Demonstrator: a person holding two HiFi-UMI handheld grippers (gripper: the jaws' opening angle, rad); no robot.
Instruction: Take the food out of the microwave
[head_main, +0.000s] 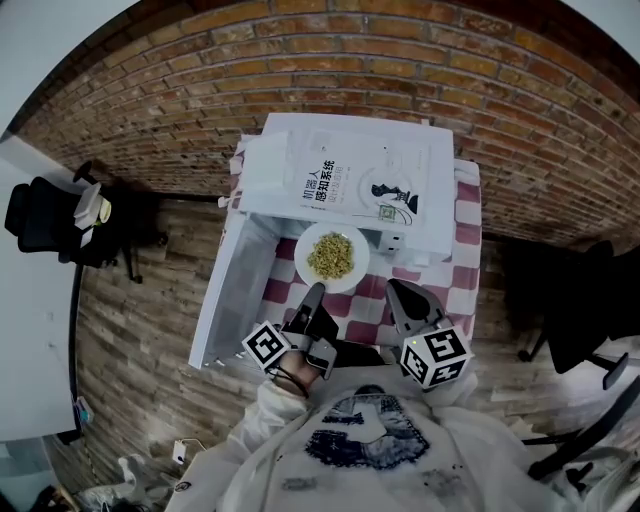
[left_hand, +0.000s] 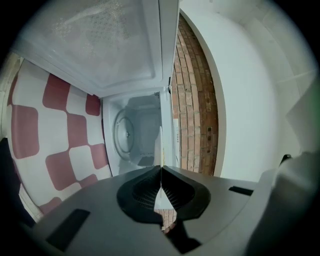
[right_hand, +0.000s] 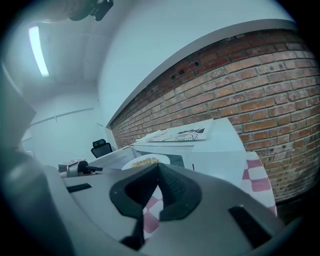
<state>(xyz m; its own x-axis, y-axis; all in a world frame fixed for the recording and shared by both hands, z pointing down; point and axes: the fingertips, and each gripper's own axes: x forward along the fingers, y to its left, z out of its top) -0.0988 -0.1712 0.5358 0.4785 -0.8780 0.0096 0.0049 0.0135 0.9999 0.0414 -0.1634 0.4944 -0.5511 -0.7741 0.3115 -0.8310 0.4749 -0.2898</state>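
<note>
A white plate of yellow-green food (head_main: 331, 256) hangs just in front of the open white microwave (head_main: 430, 215), over the red-and-white checked cloth (head_main: 466, 243). My left gripper (head_main: 314, 291) is shut on the plate's near rim, which shows as a thin white sliver (left_hand: 160, 145) between the pads in the left gripper view. Beyond it that view shows the empty oven cavity with its turntable (left_hand: 124, 133) and the open door (left_hand: 100, 45). My right gripper (head_main: 397, 291) hovers shut beside the plate's right side and holds nothing; its jaws (right_hand: 158, 166) meet below the plate (right_hand: 145, 161).
The microwave door (head_main: 228, 300) swings out to the left of the table. A book (head_main: 355, 185) lies on top of the microwave. A black chair (head_main: 40, 215) stands far left, another (head_main: 580, 320) at right. A brick wall runs behind the table.
</note>
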